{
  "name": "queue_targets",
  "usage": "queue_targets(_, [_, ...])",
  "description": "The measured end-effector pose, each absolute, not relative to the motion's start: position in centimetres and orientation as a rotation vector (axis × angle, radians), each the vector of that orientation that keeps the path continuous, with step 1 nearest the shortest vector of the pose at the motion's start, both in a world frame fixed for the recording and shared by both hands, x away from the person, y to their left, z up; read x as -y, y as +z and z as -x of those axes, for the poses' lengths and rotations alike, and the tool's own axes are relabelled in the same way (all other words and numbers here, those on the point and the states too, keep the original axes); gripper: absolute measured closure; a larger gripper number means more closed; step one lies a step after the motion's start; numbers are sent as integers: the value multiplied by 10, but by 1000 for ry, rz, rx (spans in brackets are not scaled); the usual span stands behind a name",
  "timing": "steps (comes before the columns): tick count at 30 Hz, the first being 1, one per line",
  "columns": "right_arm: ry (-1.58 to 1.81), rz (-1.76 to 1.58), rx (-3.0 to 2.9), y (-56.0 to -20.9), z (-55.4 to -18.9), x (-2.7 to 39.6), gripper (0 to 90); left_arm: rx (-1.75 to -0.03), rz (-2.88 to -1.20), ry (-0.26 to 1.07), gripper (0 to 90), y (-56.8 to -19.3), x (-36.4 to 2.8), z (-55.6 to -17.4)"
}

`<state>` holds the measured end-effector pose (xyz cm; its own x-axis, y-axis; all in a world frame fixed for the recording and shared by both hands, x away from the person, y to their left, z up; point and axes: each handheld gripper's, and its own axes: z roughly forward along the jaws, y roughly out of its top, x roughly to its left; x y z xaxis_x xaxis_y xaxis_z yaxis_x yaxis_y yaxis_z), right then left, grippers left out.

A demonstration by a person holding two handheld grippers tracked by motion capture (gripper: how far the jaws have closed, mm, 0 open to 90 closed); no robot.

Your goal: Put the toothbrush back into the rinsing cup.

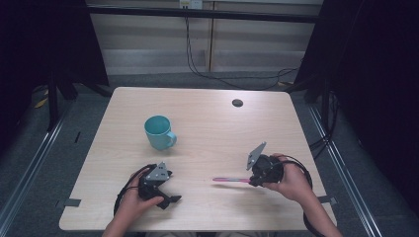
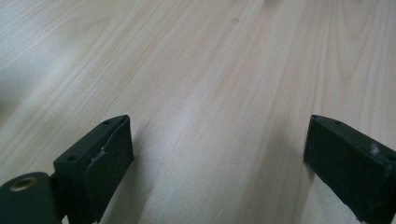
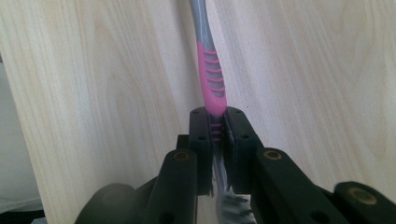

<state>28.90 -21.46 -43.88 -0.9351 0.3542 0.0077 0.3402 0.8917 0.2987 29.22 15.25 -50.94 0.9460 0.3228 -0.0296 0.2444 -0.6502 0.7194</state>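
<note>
2 claws: right claw (image 3: pixel 217 128) clamps ribbed pink-grey plastic toothbrush (image 3: pixel 211 74); left claw (image 2: pixel 215 154) wide over pale woodgrain table (image 2: pixel 210 70).

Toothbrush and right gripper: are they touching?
Touching. In the right gripper view, the right gripper has both jaws closed flat against the pink toothbrush handle, with no gap on either side.

The desk (image 1: pixel 207 123) is pale wood with fine grain. The mug (image 1: pixel 159 132) is teal. The toothbrush (image 3: pixel 212 79) is pink and grey, ribbed.
</note>
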Motion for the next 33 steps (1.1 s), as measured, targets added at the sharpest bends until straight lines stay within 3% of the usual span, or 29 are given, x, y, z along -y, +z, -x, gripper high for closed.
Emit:
queue_targets(9, [492, -557, -3003, -431, -289, 213, 830, -420, -2304, 127, 83, -509, -152, -291])
queue_targets(22, [498, -504, -3000, -426, -292, 202, 830, -426, -2347, 112, 159, -503, -148, -293])
queue_targets(33, [479, -479, -2999, -420, -293, 192, 830, -416, -2421, 121, 170, -477, -131, -299])
